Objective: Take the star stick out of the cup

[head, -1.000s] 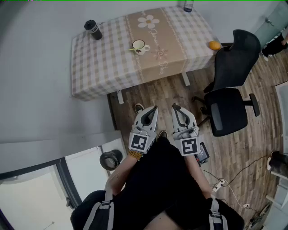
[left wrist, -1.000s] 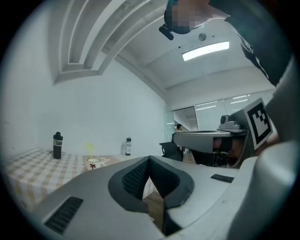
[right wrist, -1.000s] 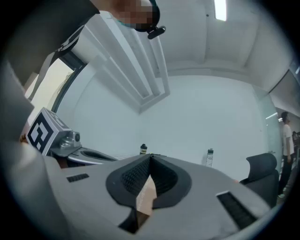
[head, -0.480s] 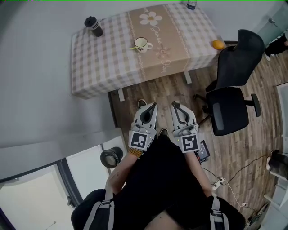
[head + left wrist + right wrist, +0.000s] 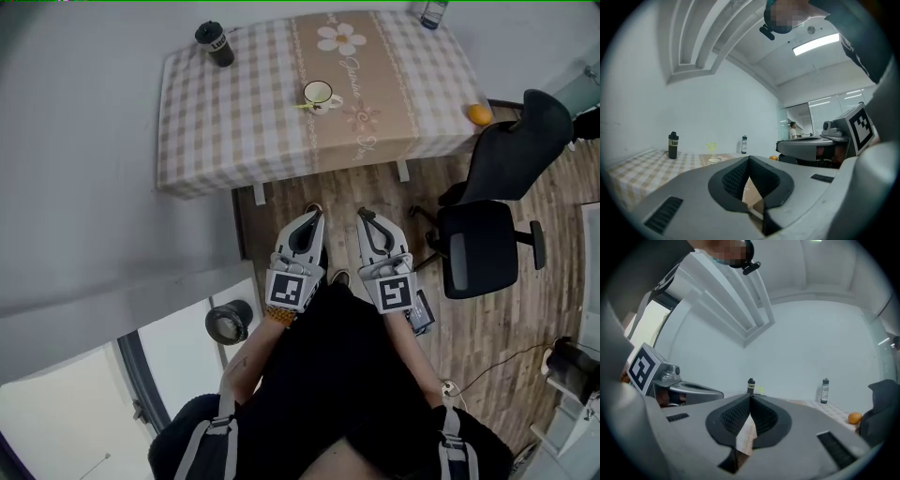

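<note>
- Cup (image 5: 319,93) upright on the surface (image 5: 225,131), on the beige runner (image 5: 375,103) down the middle of the checked cloth.
- Star stick (image 5: 303,105) in the cup, leaning out over the rim to the cup's left. Yellow-green star head above the cup in the left gripper view.
- Left hand-held gripper (image 5: 312,217) well short of the cup, off the surface's near edge, over the wooden floor (image 5: 319,187). Jaws pressed together tip to tip, empty, pointing toward the cup.
- Right hand-held gripper (image 5: 365,217) just beside the left one, equally far from the cup. Jaws likewise closed on each other, gripping nothing.
- Black bottle (image 5: 216,43) far left of the cup, near the surface's back corner.
- Second bottle (image 5: 431,13) right of the cup, at the back edge.
- Orange (image 5: 479,114) well right of the cup, at the surface's right edge.
- Chair (image 5: 487,225) right of the cup and nearer the person (image 5: 337,375), off the surface.
- Against one second ago: cup, surface, orange and chair all further right in the head view.
- Both hand-held grippers in much the same place in that view, close to the person's body, closed then as now.
- Star stick in the cup both then and now, at the same lean.
</note>
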The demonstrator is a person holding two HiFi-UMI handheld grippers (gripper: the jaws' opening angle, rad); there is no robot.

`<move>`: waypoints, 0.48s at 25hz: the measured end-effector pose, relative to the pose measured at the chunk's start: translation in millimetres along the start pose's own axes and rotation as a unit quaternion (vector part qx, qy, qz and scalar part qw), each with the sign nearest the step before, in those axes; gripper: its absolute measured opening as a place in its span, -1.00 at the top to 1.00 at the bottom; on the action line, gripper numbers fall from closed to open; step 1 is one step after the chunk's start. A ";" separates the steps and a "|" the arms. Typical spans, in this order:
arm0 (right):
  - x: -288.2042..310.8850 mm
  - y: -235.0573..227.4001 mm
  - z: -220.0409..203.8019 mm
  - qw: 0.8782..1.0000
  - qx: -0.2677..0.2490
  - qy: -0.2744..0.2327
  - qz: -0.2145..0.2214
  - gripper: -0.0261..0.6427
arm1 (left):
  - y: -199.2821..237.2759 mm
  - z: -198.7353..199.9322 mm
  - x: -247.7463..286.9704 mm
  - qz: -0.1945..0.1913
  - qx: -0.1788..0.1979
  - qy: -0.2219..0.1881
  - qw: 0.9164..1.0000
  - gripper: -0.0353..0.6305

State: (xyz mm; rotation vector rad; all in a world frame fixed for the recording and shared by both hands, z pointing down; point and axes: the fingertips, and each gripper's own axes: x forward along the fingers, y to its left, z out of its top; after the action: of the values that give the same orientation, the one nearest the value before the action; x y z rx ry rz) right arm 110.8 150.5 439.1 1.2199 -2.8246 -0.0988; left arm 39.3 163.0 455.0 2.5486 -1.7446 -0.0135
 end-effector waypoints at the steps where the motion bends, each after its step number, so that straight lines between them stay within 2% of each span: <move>1: 7.4 -2.2 -2.3 1.000 0.000 0.004 0.001 0.91 | 7.1 -0.4 3.5 0.005 0.000 0.000 1.000 0.88; 9: 68.2 -31.0 -27.5 0.999 0.017 0.036 -0.003 0.90 | 58.8 -5.0 30.5 0.045 -0.016 0.015 0.999 0.88; 12: 94.0 -48.4 -34.9 0.999 0.013 0.043 -0.010 0.90 | 79.5 -9.9 46.5 0.056 -0.003 0.023 0.998 0.88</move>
State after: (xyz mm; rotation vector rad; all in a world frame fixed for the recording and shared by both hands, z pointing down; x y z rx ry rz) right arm 84.4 47.7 472.8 1.2252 -2.7489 -0.0104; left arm -17.5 91.4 469.8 2.4219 -1.8644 0.0427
